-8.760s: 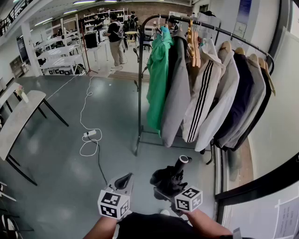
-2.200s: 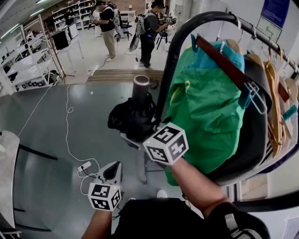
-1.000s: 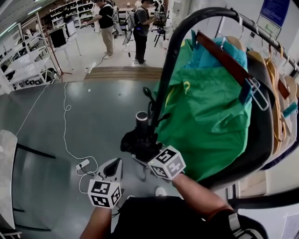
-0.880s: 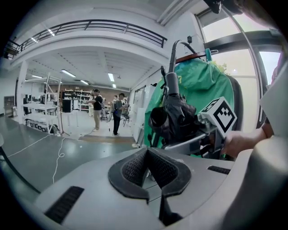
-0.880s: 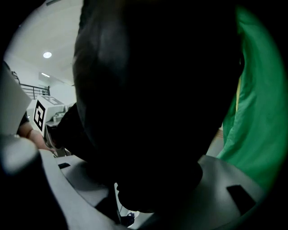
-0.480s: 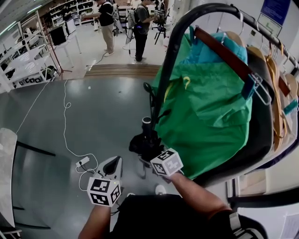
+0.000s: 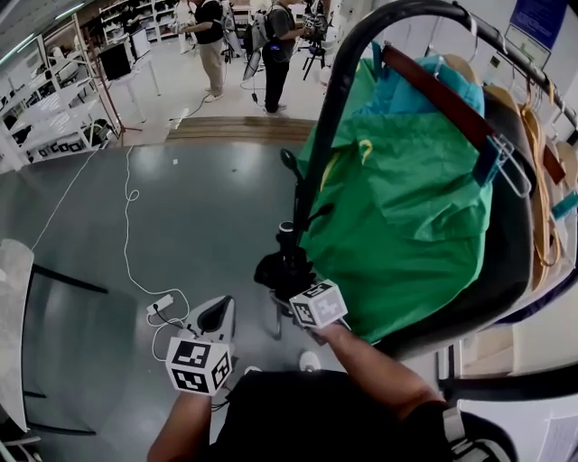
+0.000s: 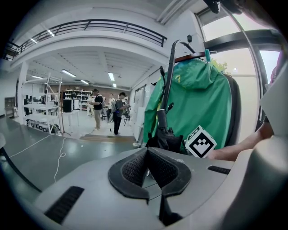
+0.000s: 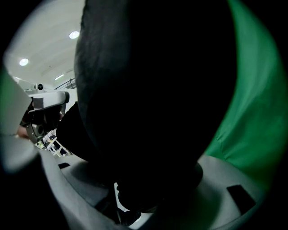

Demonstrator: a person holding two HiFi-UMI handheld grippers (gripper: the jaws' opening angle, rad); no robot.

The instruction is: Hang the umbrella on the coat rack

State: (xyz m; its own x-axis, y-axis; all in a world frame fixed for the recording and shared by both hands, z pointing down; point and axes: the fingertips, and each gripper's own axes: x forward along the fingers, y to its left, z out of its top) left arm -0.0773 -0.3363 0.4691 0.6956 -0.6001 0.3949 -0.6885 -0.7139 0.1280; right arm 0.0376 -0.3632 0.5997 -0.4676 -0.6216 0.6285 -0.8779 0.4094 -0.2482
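My right gripper (image 7: 299,287) is shut on a folded black umbrella (image 7: 283,267), which stands upright with its round handle end (image 7: 286,229) on top. The umbrella sits close against the black upright pole of the coat rack (image 7: 312,176), just below and left of a small side hook (image 7: 320,215); whether it touches I cannot tell. The umbrella (image 9: 153,90) fills the right gripper view. My left gripper (image 7: 217,318) hangs lower left, shut and empty, its pads (image 8: 135,168) meeting. From there the umbrella (image 8: 165,136) shows beside the rack pole (image 8: 167,76).
A green jacket (image 7: 406,207) and darker coats (image 7: 492,271) hang on the rail (image 7: 397,11) right of the pole. A white cable and power strip (image 7: 159,306) lie on the grey floor. Two people (image 7: 275,45) stand far off. A table edge (image 7: 11,343) is at the left.
My right gripper has sunk with the umbrella beside the rack pole, and the umbrella now sits lower and closer to the pole. The left gripper has stayed where it was.
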